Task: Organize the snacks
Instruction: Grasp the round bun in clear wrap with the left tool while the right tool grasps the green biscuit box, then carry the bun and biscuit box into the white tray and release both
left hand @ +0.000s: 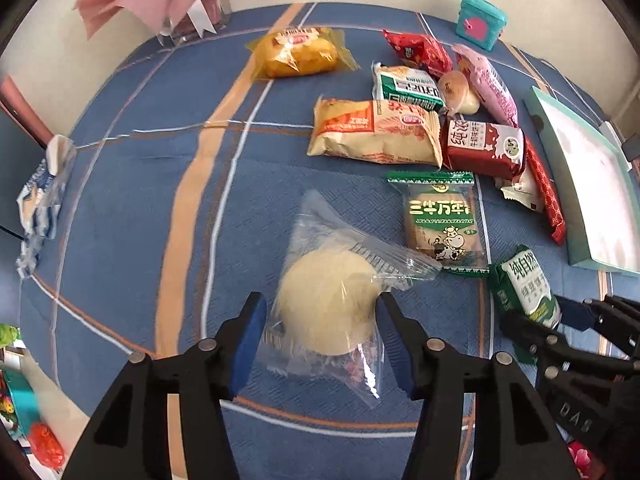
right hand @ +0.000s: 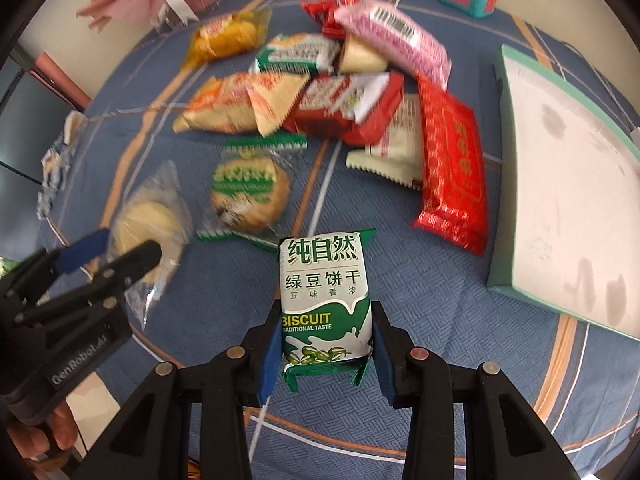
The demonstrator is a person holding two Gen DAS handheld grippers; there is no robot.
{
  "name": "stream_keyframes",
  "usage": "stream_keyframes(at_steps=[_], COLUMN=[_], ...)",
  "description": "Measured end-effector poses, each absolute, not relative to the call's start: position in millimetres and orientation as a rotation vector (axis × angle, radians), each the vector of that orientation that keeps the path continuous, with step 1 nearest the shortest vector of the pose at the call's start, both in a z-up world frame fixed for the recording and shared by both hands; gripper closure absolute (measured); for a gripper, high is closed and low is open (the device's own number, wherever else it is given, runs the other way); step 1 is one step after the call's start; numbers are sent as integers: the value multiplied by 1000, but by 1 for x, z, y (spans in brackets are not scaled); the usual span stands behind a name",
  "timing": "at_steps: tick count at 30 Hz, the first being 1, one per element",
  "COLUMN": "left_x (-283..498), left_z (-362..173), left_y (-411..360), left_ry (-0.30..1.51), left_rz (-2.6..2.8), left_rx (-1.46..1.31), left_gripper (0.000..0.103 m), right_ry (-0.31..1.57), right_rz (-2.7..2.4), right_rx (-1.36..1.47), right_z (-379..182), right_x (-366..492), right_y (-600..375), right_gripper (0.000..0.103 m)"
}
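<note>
**Gripping a biscuit pack, straddling a round cake**

Pinching the green-white biscuit pack (right hand: 324,304) between its 2 blue pads (right hand: 271,356), the right gripper (right hand: 325,354) has it upright over the blue cloth (right hand: 440,312), lower seal crumpled between the fingers. From the left wrist view the same pack (left hand: 526,286) shows at the right edge, clamped by the black fingers.

Left gripper (left hand: 322,346) is spread wide, fingers on either side of a pale round cake (left hand: 328,304) in clear wrap lying on the cloth (left hand: 140,220). Right pad is touching or nearly touching the cake's edge, left pad just beside the wrap; cannot tell if it presses yet.

Loose snacks sit further back: green cow-print cookie pack (left hand: 440,220) just beyond the cake, beige bread pack (left hand: 376,132), dark red pack (left hand: 482,148), green-white pack (left hand: 408,88), pink pack (left hand: 490,84), red packs (left hand: 418,50), yellow cake pack (left hand: 300,52) apart to the left.

Teal-rimmed tray (right hand: 504,184) lies on the right, white inside. Long red pack (right hand: 452,176) lies just beside it.
</note>
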State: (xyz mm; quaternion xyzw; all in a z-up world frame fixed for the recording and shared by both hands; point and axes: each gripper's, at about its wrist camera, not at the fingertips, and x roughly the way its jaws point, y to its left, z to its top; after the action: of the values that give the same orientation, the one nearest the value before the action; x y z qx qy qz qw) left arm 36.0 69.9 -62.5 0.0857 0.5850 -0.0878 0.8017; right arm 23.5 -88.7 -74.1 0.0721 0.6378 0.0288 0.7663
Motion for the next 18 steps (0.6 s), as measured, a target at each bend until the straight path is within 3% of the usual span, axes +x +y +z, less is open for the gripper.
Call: stream_keyframes(at_steps=[6, 9, 18], left_x=[42, 40, 30], left_z=[-76, -73, -22], left_y=[67, 68, 61], left_ry=[1279, 1270, 1202], left_rz=[-188, -184, -188], left_rx=[183, 184, 126], left_gripper=[44, 50, 51], right_ry=[1397, 1396, 1273], right_rz=[61, 63, 78], right_rx=[128, 137, 228], right_z=[-78, -76, -27], right_x=[20, 15, 4], right_y=[-84, -83, -95], right_gripper=[61, 61, 61])
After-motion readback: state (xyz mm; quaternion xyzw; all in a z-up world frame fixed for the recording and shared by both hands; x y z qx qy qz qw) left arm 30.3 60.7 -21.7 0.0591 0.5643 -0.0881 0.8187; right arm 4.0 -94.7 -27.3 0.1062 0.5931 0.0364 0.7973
